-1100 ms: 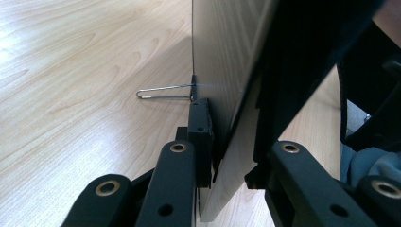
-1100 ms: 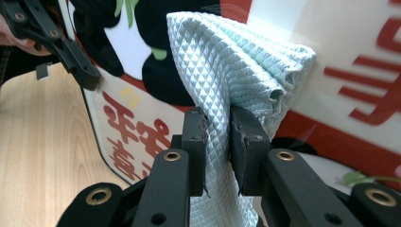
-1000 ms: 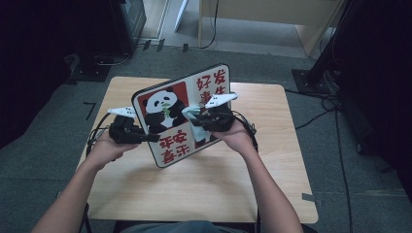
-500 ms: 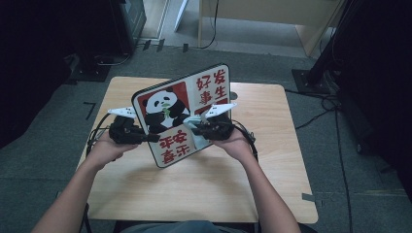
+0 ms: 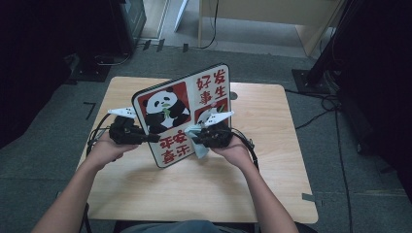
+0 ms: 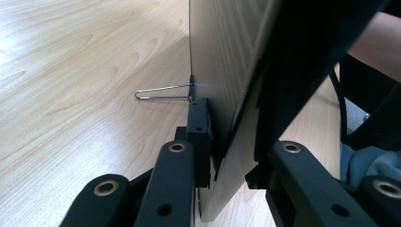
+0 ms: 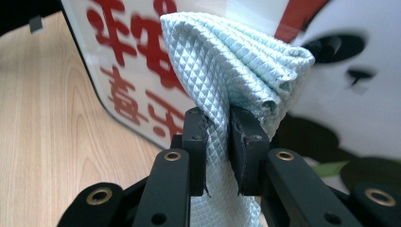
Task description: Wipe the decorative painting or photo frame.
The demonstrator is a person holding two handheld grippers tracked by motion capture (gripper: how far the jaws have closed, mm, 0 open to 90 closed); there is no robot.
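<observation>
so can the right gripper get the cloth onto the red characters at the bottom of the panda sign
Probably yes: the right gripper holds the cloth right against the panda sign, with nothing between; the left gripper steadies its edge.

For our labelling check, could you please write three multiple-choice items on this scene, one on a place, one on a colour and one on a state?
1. Where does the left gripper grip the panda sign?
A. at its left edge
B. at its top edge
C. nowhere

2. What colour is the cloth in the right gripper?
A. dark red
B. pale blue-green
C. black

3. How does the sign stand?
A. flat on the table
B. raised and tilted, printed face towards the person
C. face down

Answers:
1 A: the high view shows the jaws coming in from the left, and the left gripper view shows them on either side of the board's edge.
2 B: the right gripper view shows pale blue-green quilted fabric pinched between the jaws.
3 B: the high view shows it tilted upright above the table.
</observation>
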